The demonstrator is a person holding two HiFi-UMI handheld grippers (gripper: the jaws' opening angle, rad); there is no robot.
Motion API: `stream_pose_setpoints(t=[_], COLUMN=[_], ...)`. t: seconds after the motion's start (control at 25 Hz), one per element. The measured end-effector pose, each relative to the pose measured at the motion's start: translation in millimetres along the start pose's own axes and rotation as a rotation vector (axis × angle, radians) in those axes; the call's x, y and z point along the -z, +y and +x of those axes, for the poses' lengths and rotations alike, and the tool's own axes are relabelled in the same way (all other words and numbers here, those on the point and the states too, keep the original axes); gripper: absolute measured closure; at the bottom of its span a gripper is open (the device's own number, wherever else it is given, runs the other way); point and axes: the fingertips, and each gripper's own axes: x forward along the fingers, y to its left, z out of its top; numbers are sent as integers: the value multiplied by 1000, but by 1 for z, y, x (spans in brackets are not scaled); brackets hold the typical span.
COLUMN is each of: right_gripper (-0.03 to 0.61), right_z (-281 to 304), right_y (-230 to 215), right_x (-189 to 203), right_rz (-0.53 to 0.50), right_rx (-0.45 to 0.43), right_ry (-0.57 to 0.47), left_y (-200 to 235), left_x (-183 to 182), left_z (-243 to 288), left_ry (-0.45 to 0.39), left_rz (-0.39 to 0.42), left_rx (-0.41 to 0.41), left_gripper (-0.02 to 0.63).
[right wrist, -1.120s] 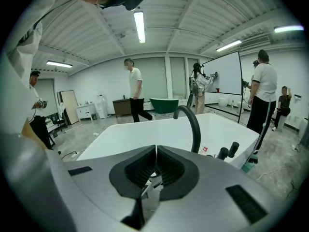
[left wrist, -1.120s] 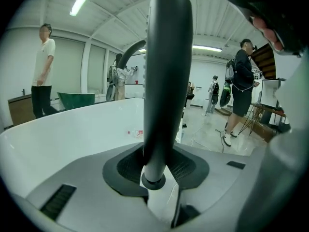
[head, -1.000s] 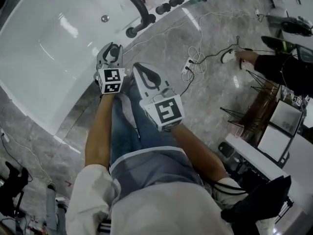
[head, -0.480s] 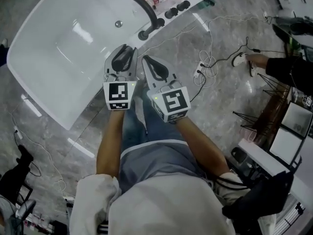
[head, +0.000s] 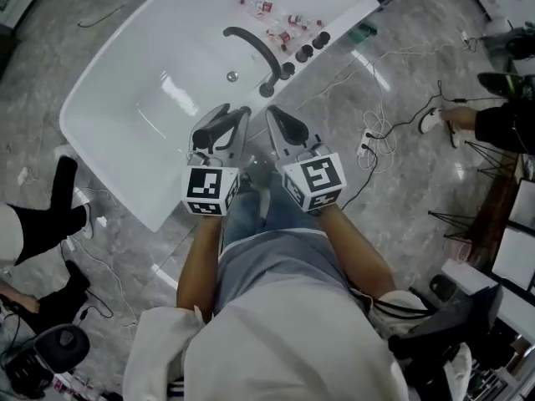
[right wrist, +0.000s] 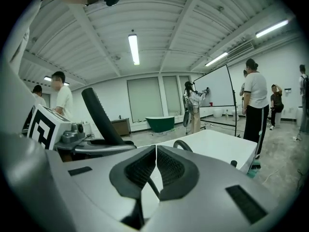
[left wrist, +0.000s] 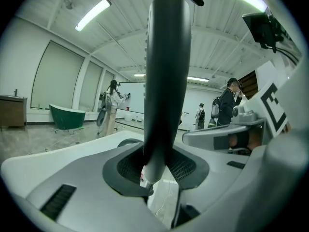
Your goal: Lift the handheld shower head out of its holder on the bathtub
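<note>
Two grippers are seen side by side in the head view, the left gripper [head: 219, 130] and the right gripper [head: 286, 130]. They are held level with each other over the near rim of the white bathtub [head: 117, 98], just short of the dark curved spout [head: 251, 48] and its row of round knobs [head: 305, 54].

The handheld shower head [left wrist: 166, 81] is clamped in the left gripper. In the left gripper view its dark, smooth handle is seen standing upright between the two ribbed pads [left wrist: 186, 166], which are pressed against it from either side. Its paler, tapered lower end is seen poking just below the pads, and the long upper part is carried high above the jaws toward the ceiling lights.

In the right gripper view the same wand is seen at the left, slightly tilted and rising out of the left gripper. It is raised clear of the tub deck, which lies beyond and lower.

The right gripper is kept just beside the left one and apart from the shower head. Its pads are brought together with only a hairline between them, and nothing is gripped there.

Farther back in the room, a green tub [right wrist: 161, 122] and a person at a whiteboard [right wrist: 193, 105] can be made out.
</note>
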Motion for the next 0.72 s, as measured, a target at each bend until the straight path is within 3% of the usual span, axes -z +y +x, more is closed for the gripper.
stream_pose_setpoints(t=[0.44, 0.72], right_gripper=[560, 560], right_z=[-36, -48], right_y=[15, 9], right_x=[-118, -168], right_rz=[-14, -51], right_rx=[-5, -6], right_ry=[-155, -217], left_y=[-32, -41], left_x=[-160, -216], left_z=[-37, -36], left_ry=[-147, -215], left_rz=[-11, -10], left_rx=[42, 71], left_gripper=[468, 468])
